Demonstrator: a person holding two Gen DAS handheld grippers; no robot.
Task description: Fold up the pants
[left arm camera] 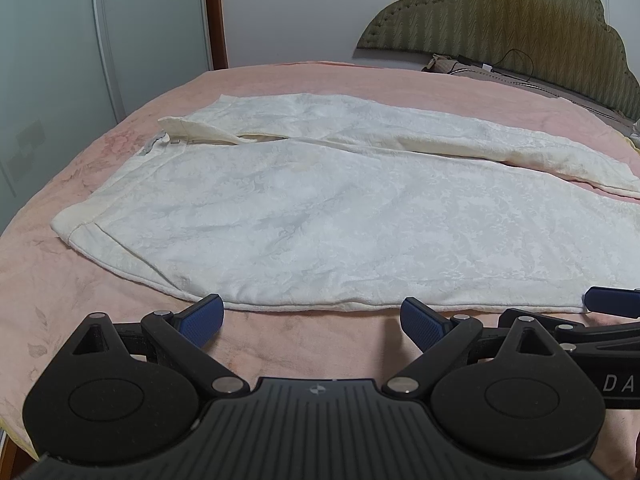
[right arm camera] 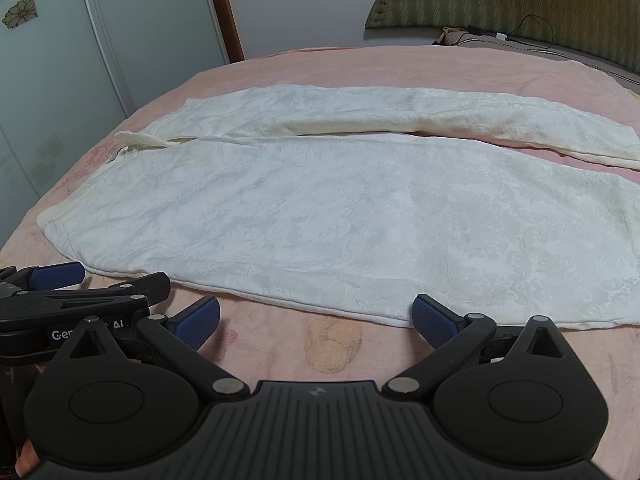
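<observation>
Your left gripper (left arm camera: 312, 316) stands wide open at the bottom of its frame, holding nothing; the near edge of the pants (left arm camera: 312, 216) lies just above its blue pads (left arm camera: 206, 312). Your right gripper (right arm camera: 316, 316) is open too, empty, with the same edge just above it. One pair of white pants lies flat on the pink bed (right arm camera: 288, 352), both legs running to the right side of the frame. You have two grippers, side by side.
</observation>
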